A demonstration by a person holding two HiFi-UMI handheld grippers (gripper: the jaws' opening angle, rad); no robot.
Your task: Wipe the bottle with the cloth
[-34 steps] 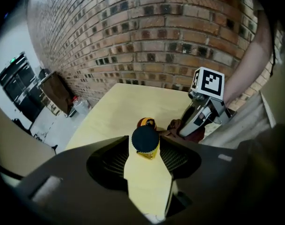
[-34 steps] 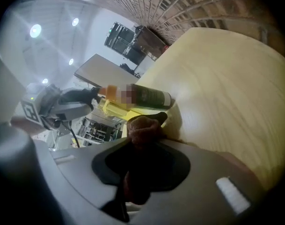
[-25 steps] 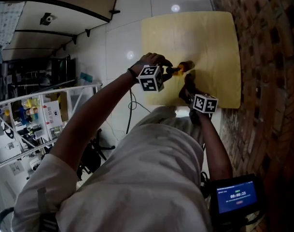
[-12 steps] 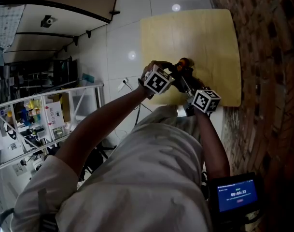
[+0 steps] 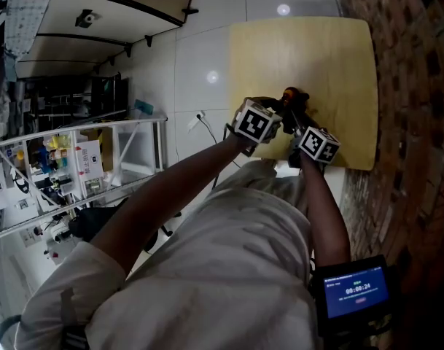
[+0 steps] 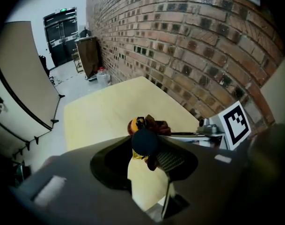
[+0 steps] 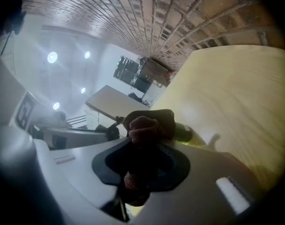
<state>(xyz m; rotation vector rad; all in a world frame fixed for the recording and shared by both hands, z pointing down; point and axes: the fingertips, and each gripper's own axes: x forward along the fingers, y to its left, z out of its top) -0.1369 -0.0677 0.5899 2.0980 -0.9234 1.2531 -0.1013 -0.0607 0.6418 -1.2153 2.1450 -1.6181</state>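
Note:
My left gripper (image 5: 278, 114) is shut on a small yellow-orange bottle (image 5: 290, 96) with a dark cap (image 6: 144, 143), held above the yellow table (image 5: 309, 49). Its jaws have just been closing a little, with the bottle between them. Close on its right, my right gripper (image 5: 300, 125) is shut on a brown cloth (image 7: 149, 123). The cloth is bunched against the bottle's side (image 7: 189, 134). In the left gripper view the cloth (image 6: 157, 124) sits just behind the bottle's orange part. Most of the bottle's body is hidden by the jaws and the cloth.
A red brick wall (image 5: 411, 86) runs along the table's right side. White tiled floor (image 5: 200, 49) lies to the table's left, with a wire shelf rack (image 5: 76, 166) of small items farther left. Brown folding panels (image 6: 20, 93) stand on the floor.
My left gripper has rolled over with the bottle in it. My right gripper has risen and moved in, bringing the cloth against the bottle.

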